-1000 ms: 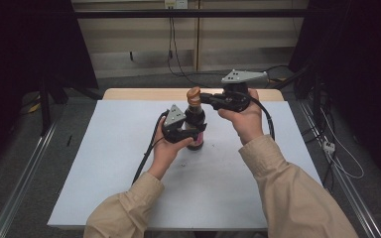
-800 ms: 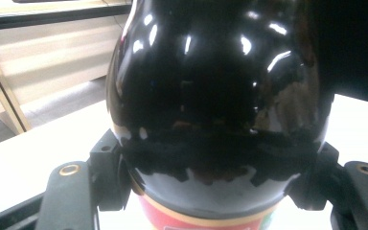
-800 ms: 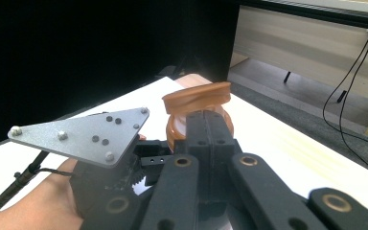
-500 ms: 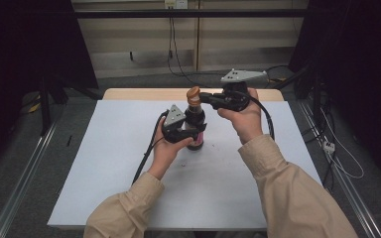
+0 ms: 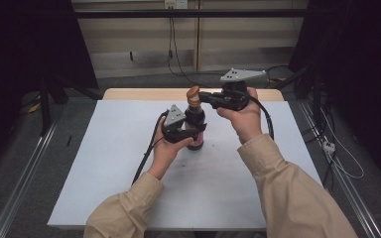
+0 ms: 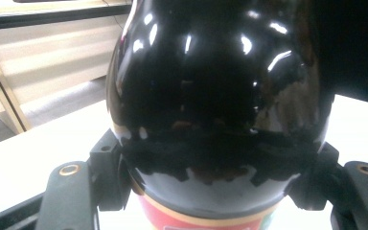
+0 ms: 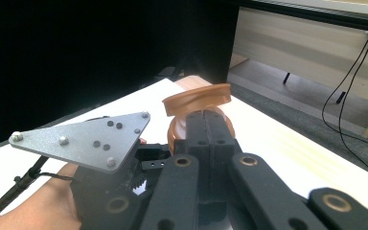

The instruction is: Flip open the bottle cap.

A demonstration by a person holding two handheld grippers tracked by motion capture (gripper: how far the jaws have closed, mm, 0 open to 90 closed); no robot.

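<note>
A dark glossy bottle (image 5: pixel 197 119) with a red label stands upright at the middle of the white table (image 5: pixel 104 163). My left gripper (image 5: pixel 189 133) is shut on its body; in the left gripper view the bottle (image 6: pixel 215 86) bulges between the black fingers (image 6: pixel 108 165). Its orange-brown cap (image 5: pixel 193 93) has the flip lid (image 7: pixel 196 98) tilted up. My right gripper (image 5: pixel 204 97) comes in level from the right. Its jaws are shut together, and its tips (image 7: pixel 205 120) sit against the cap just under the raised lid. Whether they pinch any part of the cap I cannot tell.
The wooden table end lies behind the white sheet (image 5: pixel 144 94). Cables (image 5: pixel 171 49) hang down the back wall, and more trail on the floor at the right (image 5: pixel 337 158). A metal rail (image 5: pixel 20 183) runs along the floor at the left. The left gripper's grey plate (image 7: pixel 88 139) is near the right jaws.
</note>
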